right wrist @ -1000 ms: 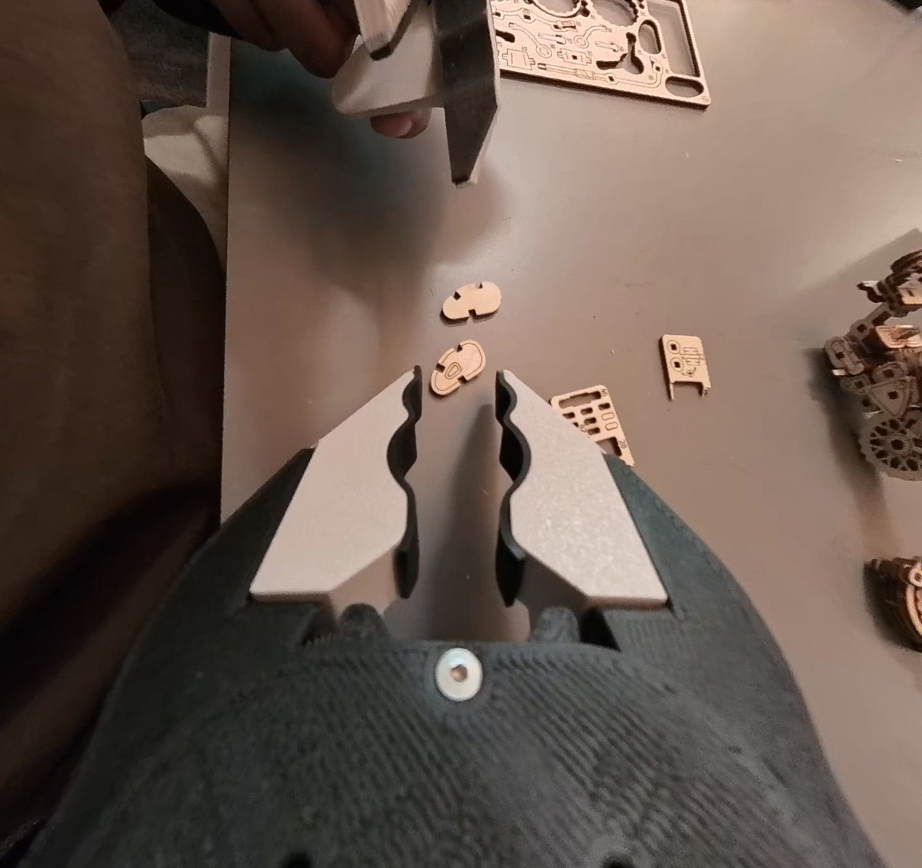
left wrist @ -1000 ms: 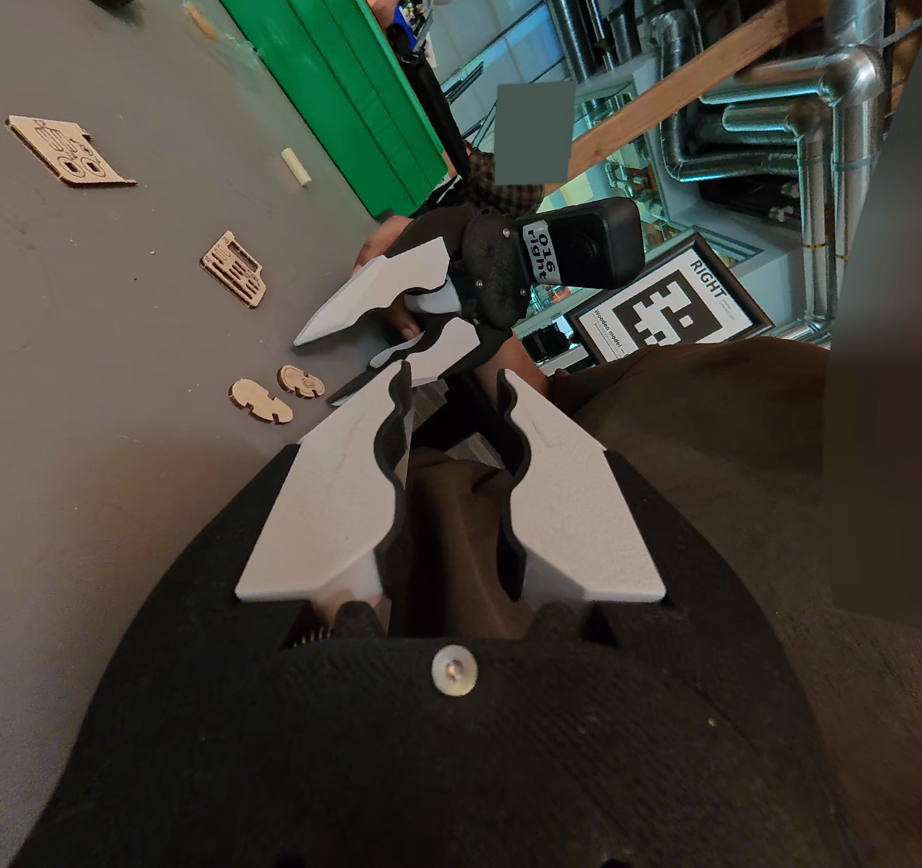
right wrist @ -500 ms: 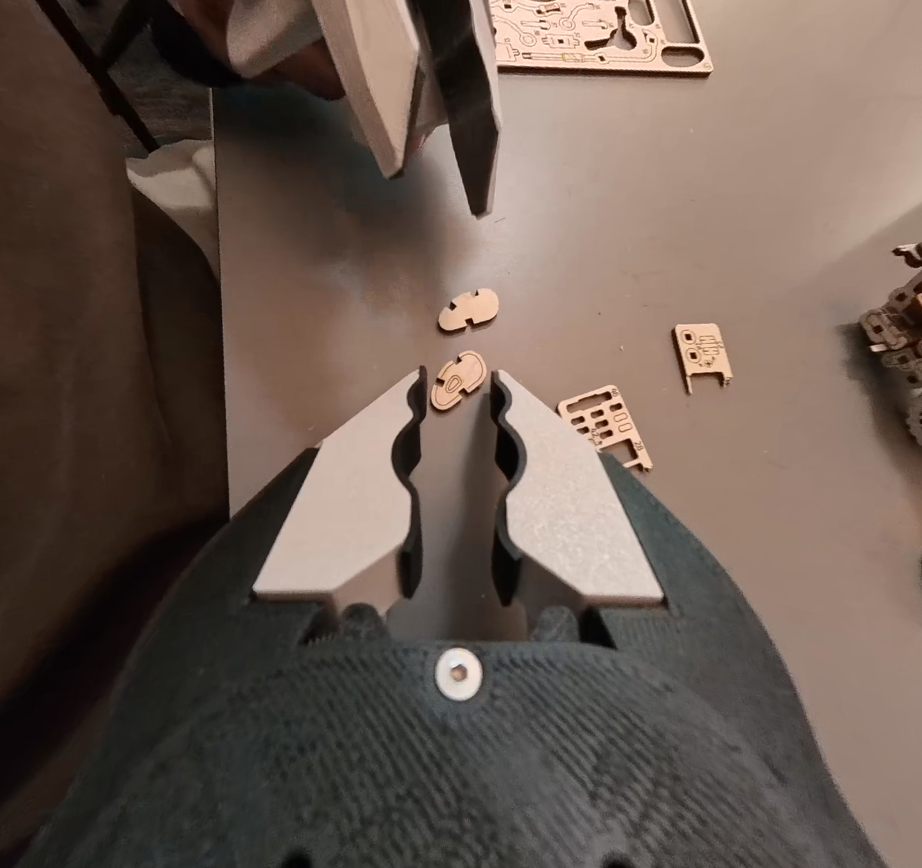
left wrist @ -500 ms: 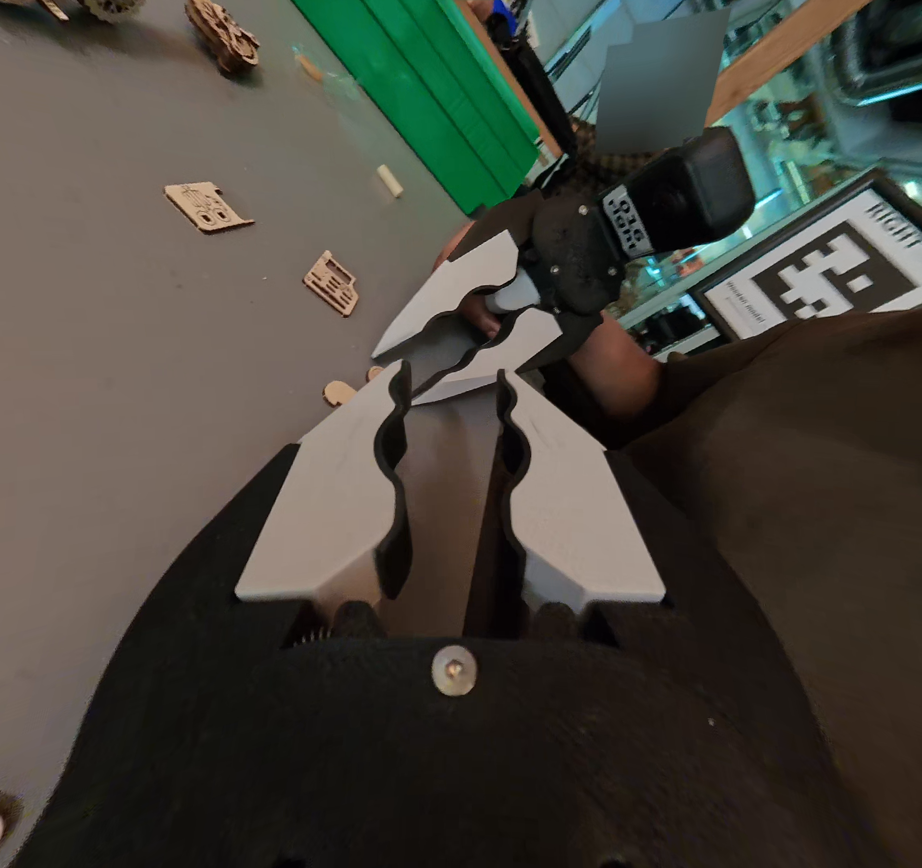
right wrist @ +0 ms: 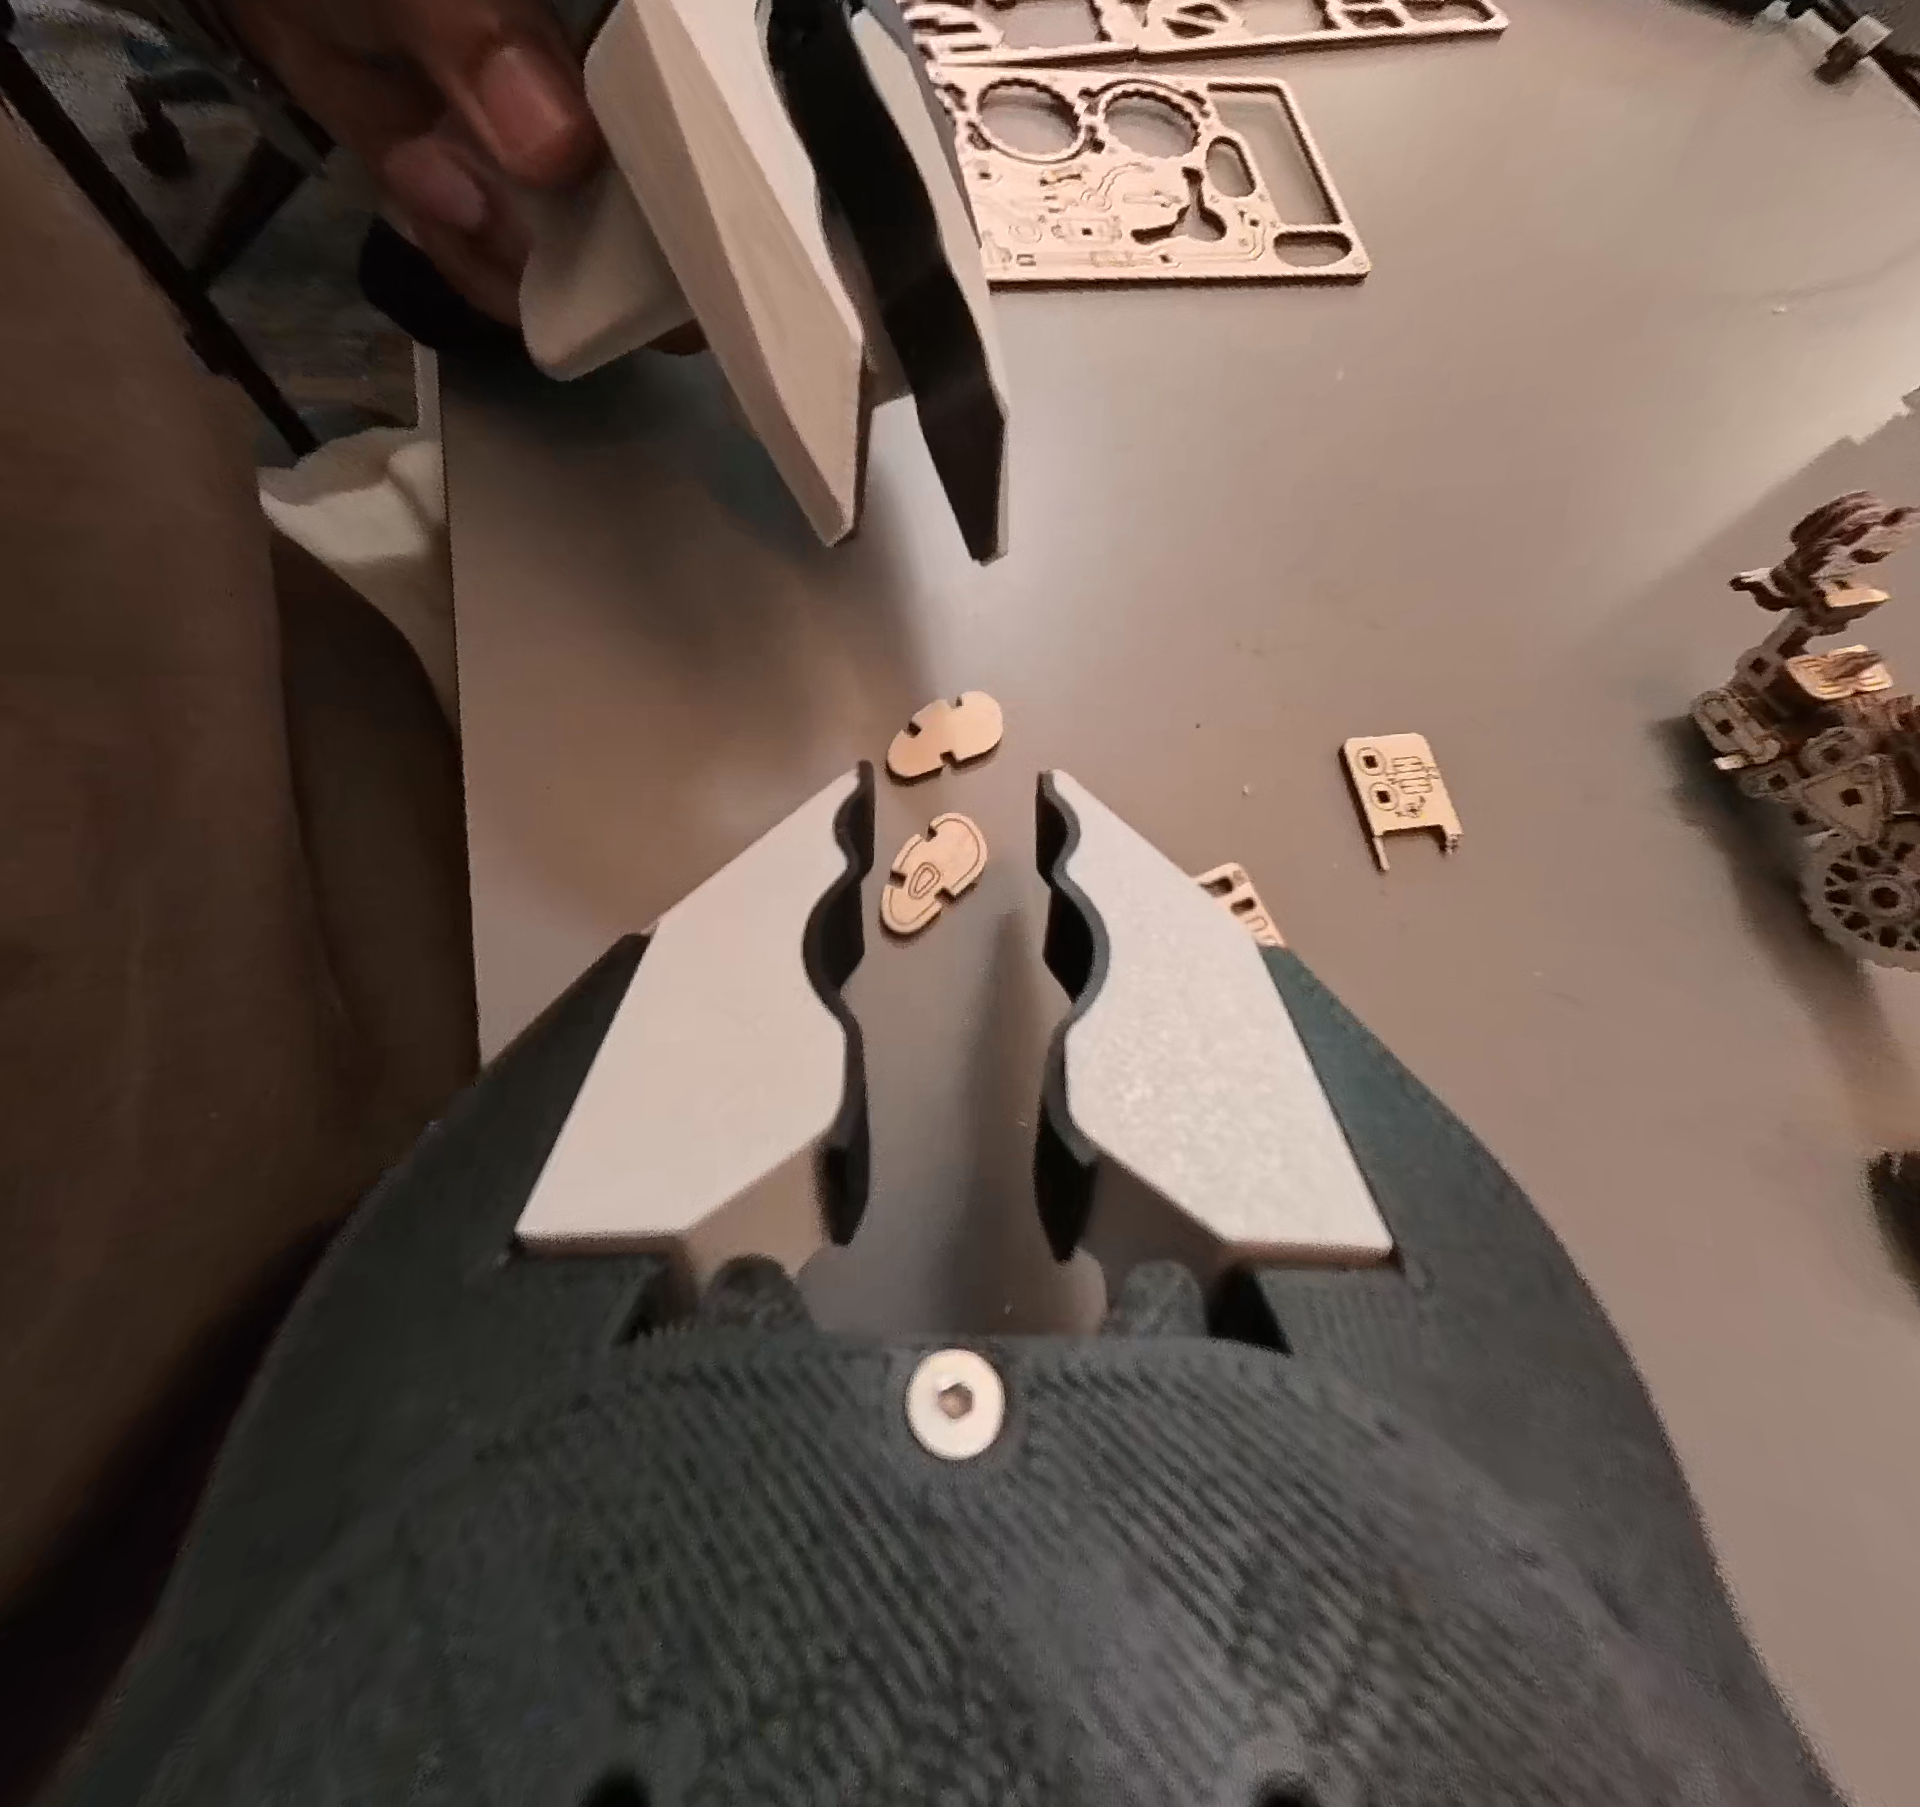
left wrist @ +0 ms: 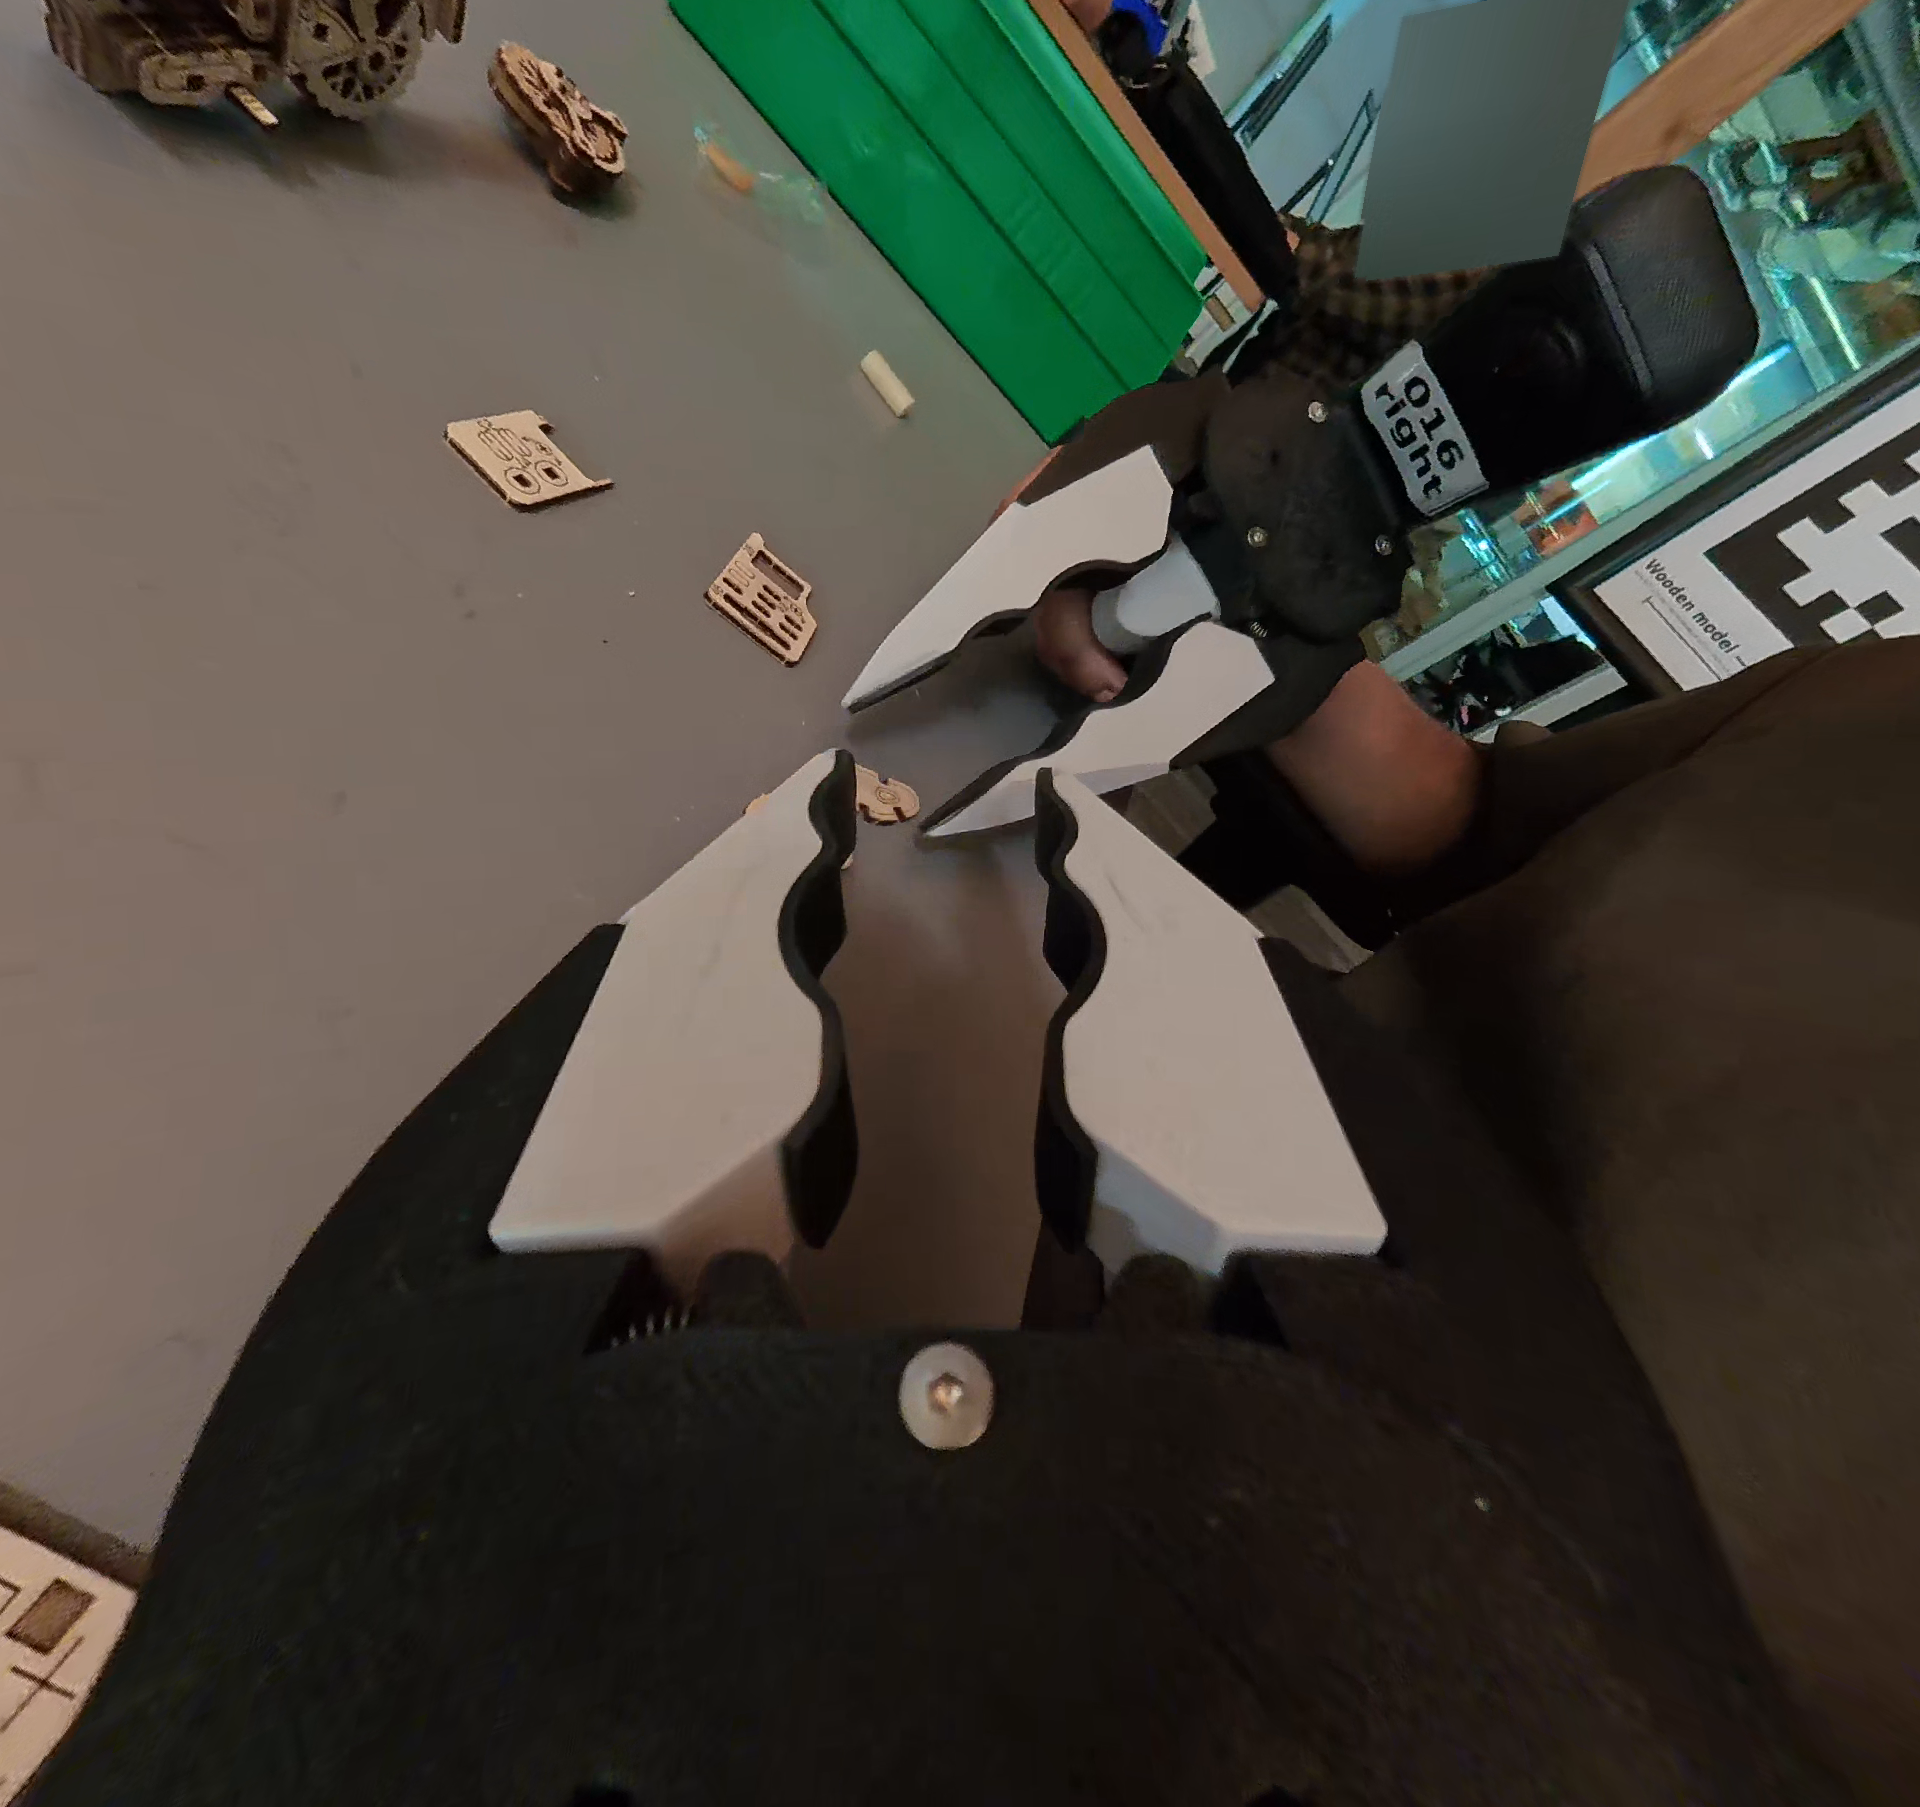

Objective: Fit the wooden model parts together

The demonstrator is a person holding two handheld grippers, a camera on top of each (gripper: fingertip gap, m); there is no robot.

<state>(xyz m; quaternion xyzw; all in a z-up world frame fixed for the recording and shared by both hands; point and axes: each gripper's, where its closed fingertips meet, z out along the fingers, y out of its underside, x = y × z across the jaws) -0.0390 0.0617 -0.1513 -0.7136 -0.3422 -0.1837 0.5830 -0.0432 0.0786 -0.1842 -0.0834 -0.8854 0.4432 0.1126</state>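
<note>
Two small oval wooden parts lie on the grey table (right wrist: 1351, 510). The nearer oval part (right wrist: 932, 874) shows between the open fingers of my right gripper (right wrist: 954, 781), close to its left finger. The farther oval part (right wrist: 945, 734) lies just past the fingertips. My left gripper (right wrist: 914, 542) hovers above and beyond them, tilted down, open and empty. In the left wrist view my left gripper (left wrist: 940, 781) is open, one oval part (left wrist: 883, 799) peeks beside its left finger, and my right gripper (left wrist: 888, 765) points in from the right, open.
A slotted square plate (right wrist: 1397, 812) and a grid-cut part (left wrist: 764, 599) lie to the right. A half-built wooden model (right wrist: 1829, 801) stands at far right. Punched-out sheets (right wrist: 1143, 178) lie at the back. A green bin (left wrist: 935, 126) borders the table. The table edge is at left. The left gripper's tips are roughly 4 centimetres from the right gripper's.
My left gripper has swung down towards the table and the oval parts. My right gripper has edged forward, so the nearer oval part now sits between its fingers. Both stay open.
</note>
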